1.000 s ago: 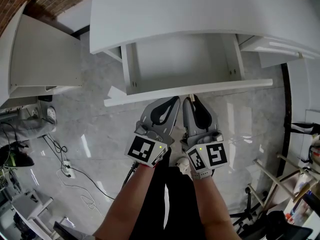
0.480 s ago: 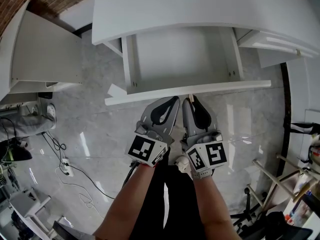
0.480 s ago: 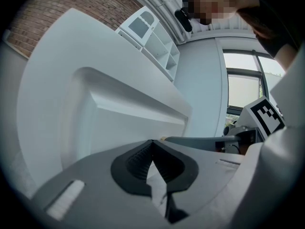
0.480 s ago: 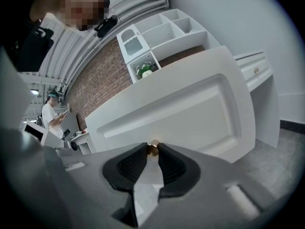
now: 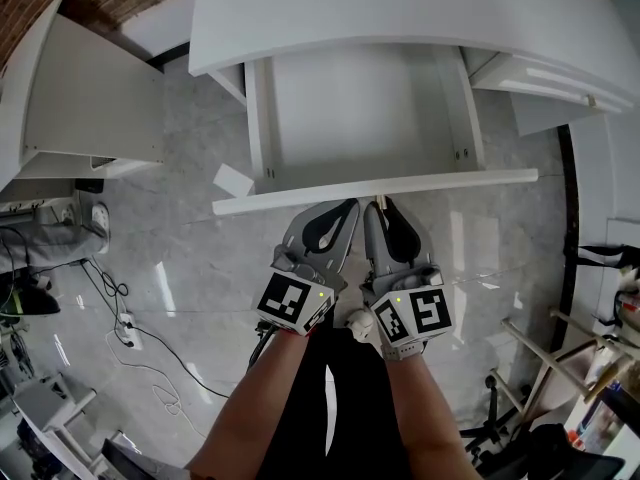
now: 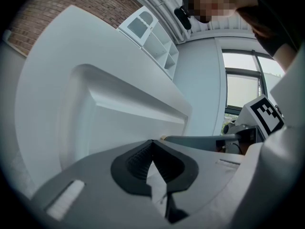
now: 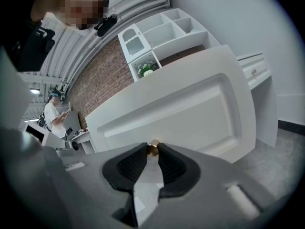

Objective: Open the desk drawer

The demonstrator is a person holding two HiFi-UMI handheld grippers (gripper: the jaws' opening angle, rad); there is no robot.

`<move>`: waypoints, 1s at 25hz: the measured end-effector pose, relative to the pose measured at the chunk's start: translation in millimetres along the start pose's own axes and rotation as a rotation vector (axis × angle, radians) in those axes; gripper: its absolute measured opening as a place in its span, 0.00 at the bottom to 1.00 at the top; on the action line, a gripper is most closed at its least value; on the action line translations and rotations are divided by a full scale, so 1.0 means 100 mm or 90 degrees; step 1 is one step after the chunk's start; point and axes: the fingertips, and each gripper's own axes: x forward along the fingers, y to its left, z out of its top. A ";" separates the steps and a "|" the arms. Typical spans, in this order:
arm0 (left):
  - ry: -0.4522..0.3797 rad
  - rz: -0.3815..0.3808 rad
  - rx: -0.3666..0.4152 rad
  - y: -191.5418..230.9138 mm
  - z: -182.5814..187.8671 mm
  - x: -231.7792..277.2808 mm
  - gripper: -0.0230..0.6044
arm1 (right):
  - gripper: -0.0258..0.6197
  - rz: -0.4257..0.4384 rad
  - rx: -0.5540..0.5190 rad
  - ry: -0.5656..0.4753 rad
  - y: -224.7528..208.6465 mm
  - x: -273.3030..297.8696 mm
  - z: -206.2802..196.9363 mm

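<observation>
Right gripper view: the right gripper (image 7: 152, 152) is clamped on a small brass knob (image 7: 153, 148), its pads pinching the knob from both sides. The knob sits at the middle of the drawer front (image 7: 190, 104), a white panel with a recessed frame. Just beside it the left gripper (image 6: 152, 146) has its jaws pressed together with nothing between them. In the head view the drawer (image 5: 262, 118) stands well out past the front edge of the white desk (image 5: 400, 8), and its inside is bare.
</observation>
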 end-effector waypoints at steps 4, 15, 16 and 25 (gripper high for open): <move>0.000 0.000 0.002 -0.03 -0.02 -0.04 0.04 | 0.15 0.002 0.001 0.001 0.01 -0.05 -0.02; -0.004 0.008 0.000 -0.17 -0.08 -0.15 0.04 | 0.15 0.010 -0.004 0.004 0.05 -0.23 -0.07; -0.004 0.009 0.000 -0.19 -0.09 -0.16 0.04 | 0.15 0.010 -0.005 0.004 0.05 -0.25 -0.08; -0.011 0.018 -0.004 -0.25 -0.11 -0.21 0.04 | 0.15 0.014 -0.007 0.004 0.06 -0.33 -0.10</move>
